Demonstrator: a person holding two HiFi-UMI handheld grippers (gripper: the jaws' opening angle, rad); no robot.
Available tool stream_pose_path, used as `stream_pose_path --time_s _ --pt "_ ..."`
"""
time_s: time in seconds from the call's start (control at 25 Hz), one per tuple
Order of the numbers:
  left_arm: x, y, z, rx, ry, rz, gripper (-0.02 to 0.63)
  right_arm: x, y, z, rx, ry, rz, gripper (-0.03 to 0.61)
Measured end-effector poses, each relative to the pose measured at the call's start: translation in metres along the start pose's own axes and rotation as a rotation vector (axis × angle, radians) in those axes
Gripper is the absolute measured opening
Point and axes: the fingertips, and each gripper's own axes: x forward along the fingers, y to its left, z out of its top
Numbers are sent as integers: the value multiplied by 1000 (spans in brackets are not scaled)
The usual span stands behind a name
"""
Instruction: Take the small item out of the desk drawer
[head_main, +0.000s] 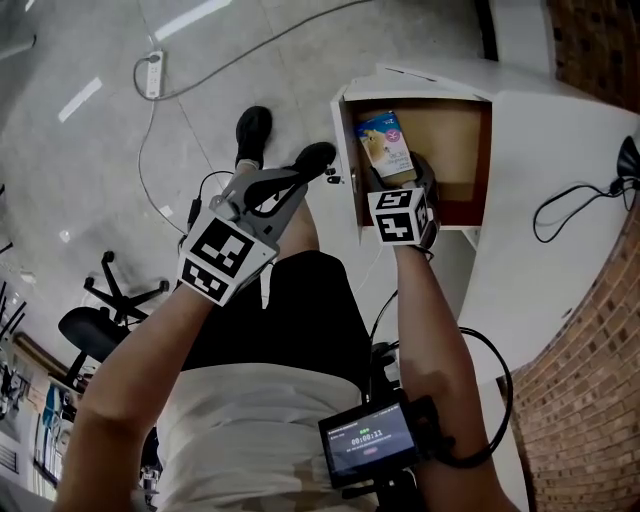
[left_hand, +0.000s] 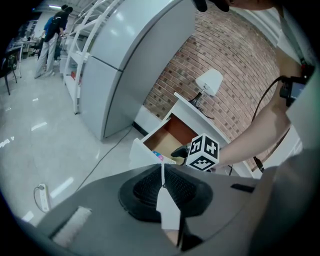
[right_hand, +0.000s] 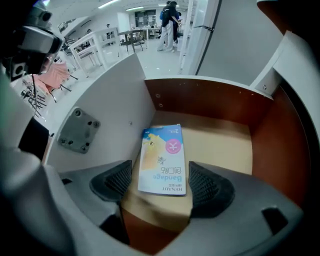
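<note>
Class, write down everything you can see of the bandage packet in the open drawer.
The bandage packet is a flat, slim rectangle, seemingly glossy card, printed pale blue and yellow with a pink round mark and the word Bandage. It lies flat on the light wooden floor of the drawer, close to one side wall. The right tongs stand open, one pad beside each long edge at its near end; contact cannot be told.

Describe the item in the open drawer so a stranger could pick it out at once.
Find the white desk by the brick wall; its drawer stands open, brown inside. On the drawer floor, between the open jaws of the right gripper, lies a flat bandage packet: light blue with a pink circle, the only thing there.
</note>
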Motion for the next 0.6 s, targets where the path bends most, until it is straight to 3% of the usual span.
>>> stream_pose_path --time_s 0.6 --pt "-13 2 -22 -19 18 17 18 24 -2 -6 -53 66 -70 324"
